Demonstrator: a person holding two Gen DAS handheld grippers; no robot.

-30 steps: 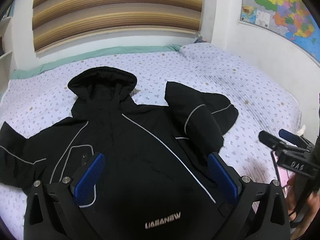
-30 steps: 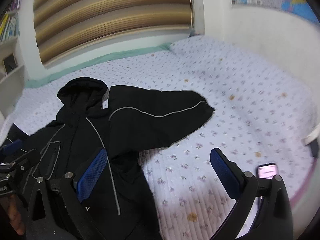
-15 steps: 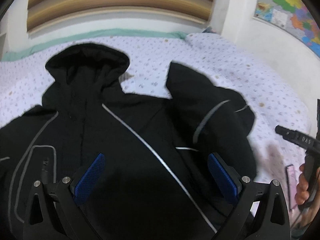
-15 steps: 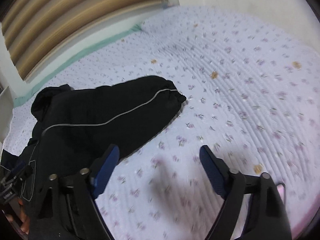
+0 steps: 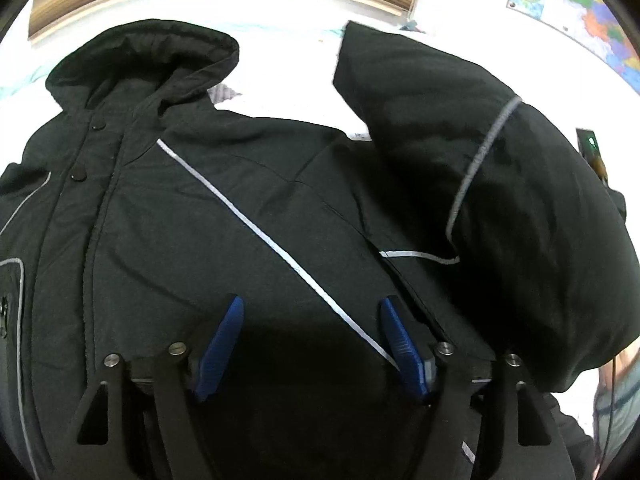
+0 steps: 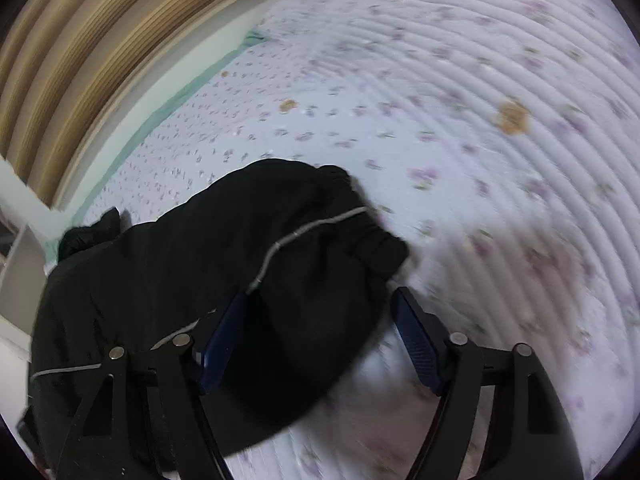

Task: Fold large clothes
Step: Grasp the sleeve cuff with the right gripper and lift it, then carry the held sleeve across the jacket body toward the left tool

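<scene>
Left gripper (image 5: 312, 320): seen low over the chest of the black jacket (image 5: 200, 220), blue jaws closing with only flat cloth between them; nothing is gripped yet.
Right gripper (image 6: 316, 320): shown over the jacket's sleeve (image 6: 280, 240), jaws closing, the sleeve's near edge lying between them but not yet pinched.
Jacket: spread front-up on the flowered bedspread (image 6: 460, 80), its hood (image 5: 144, 56) at the far end and the hem out of view at the near end.
Sleeve axis: the sleeve is laid slantwise, from the body at near left out to the gathered cuff (image 6: 360, 208) at far right.
Nearer hand: the right gripper is judged the nearer to the sleeve; the left is placed over the torso.
Coming move: the sleeve would probably be carried leftward, across the chest.
Backdrop: striped blind (image 6: 100, 60) at the far wall.
</scene>
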